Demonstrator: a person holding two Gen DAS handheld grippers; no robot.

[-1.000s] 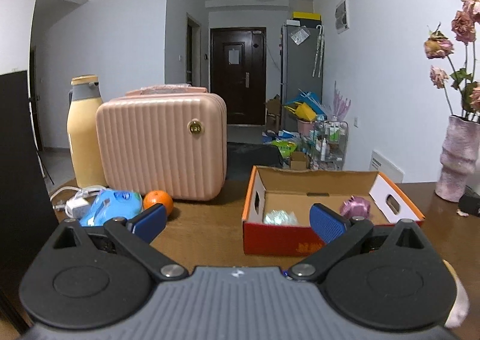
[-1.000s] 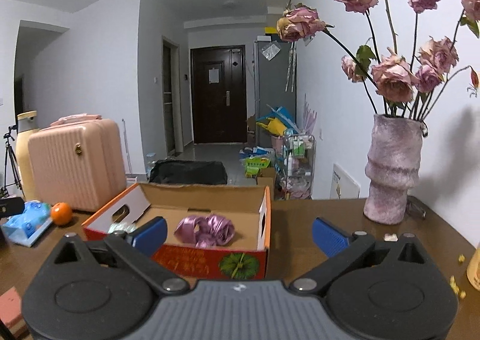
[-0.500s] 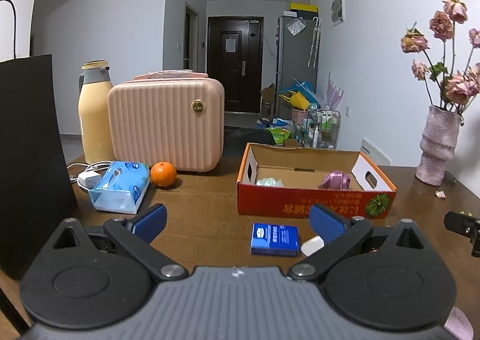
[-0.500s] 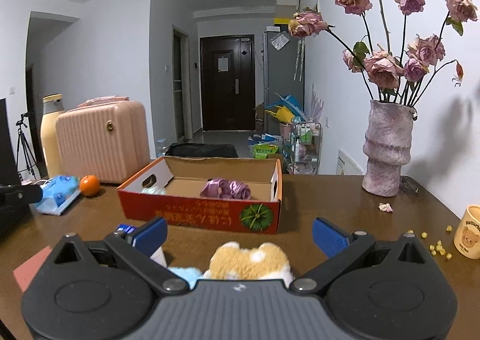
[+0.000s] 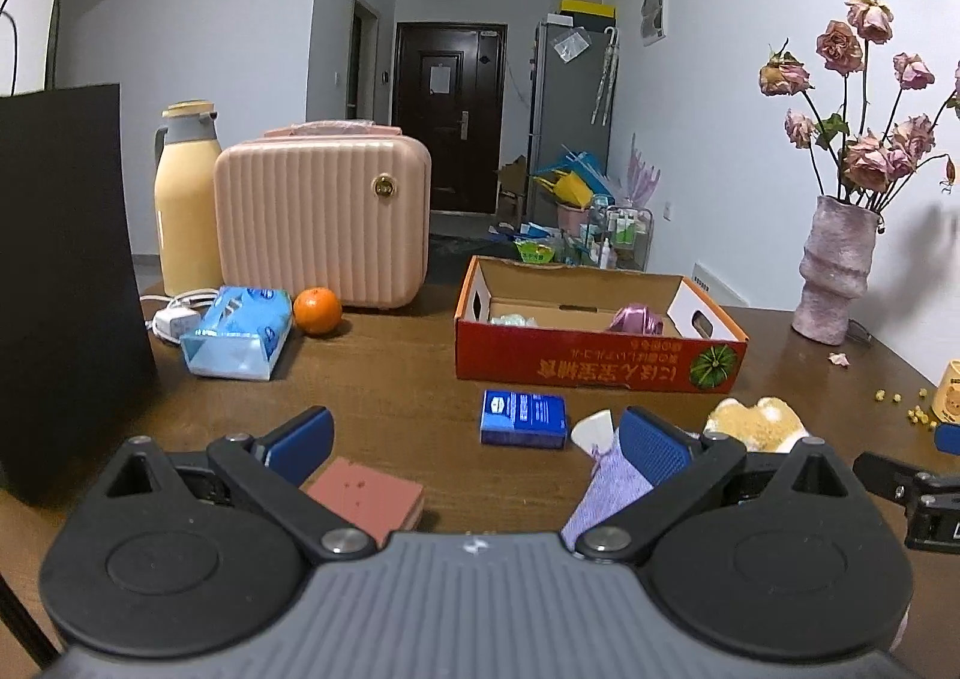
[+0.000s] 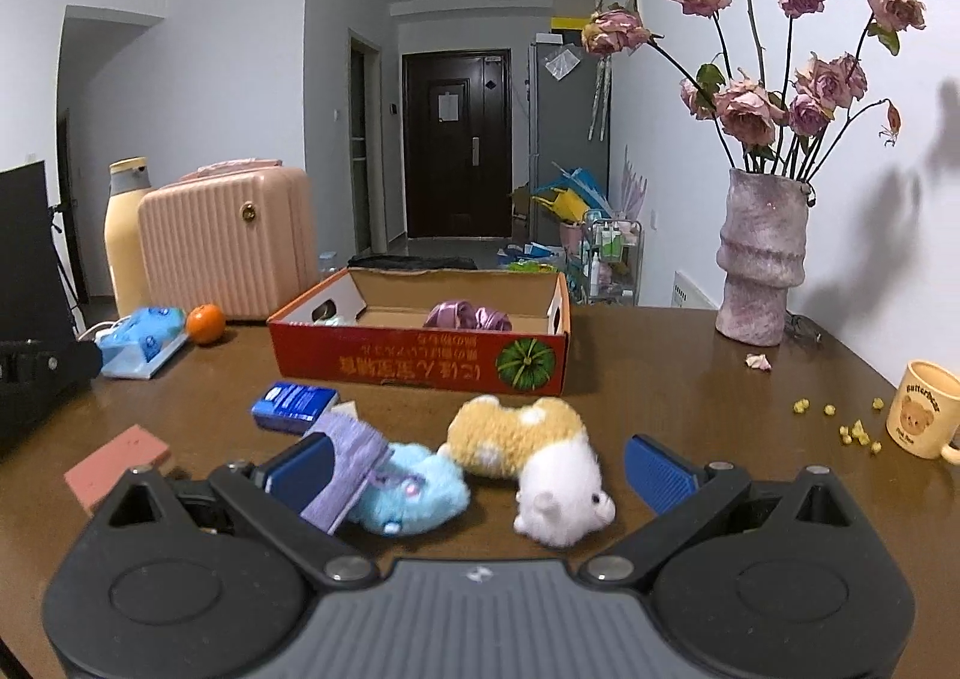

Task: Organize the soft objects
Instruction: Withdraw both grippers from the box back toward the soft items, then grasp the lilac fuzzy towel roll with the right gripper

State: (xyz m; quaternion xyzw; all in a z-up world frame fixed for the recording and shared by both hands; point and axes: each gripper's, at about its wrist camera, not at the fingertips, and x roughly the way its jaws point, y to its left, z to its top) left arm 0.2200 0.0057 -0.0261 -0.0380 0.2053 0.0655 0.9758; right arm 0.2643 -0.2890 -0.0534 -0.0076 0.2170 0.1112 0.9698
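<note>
An orange and white plush [image 6: 534, 454] and a blue plush [image 6: 414, 490] with a lilac cloth [image 6: 351, 457] lie on the brown table between the fingers of my open right gripper [image 6: 480, 469]. The red cardboard box [image 6: 420, 367] behind them holds a purple satin bundle [image 6: 468, 314] and a pale green item [image 5: 510, 320]. My left gripper [image 5: 477, 442] is open and empty above the table's front; the lilac cloth [image 5: 612, 484] and the orange plush [image 5: 756, 424] lie at its right.
A blue card box [image 5: 523, 418], a pink pad [image 5: 366, 499], a tissue pack [image 5: 237, 331], an orange [image 5: 317, 310], a pink case [image 5: 324, 223], a yellow flask [image 5: 183, 199] and a black bag [image 5: 66, 283] stand left. A vase [image 6: 759, 259] and a mug [image 6: 921, 409] stand right.
Both grippers have pulled back from the box toward the table's front. The plush toys, card box and pink pad have come into view. Both stay open.
</note>
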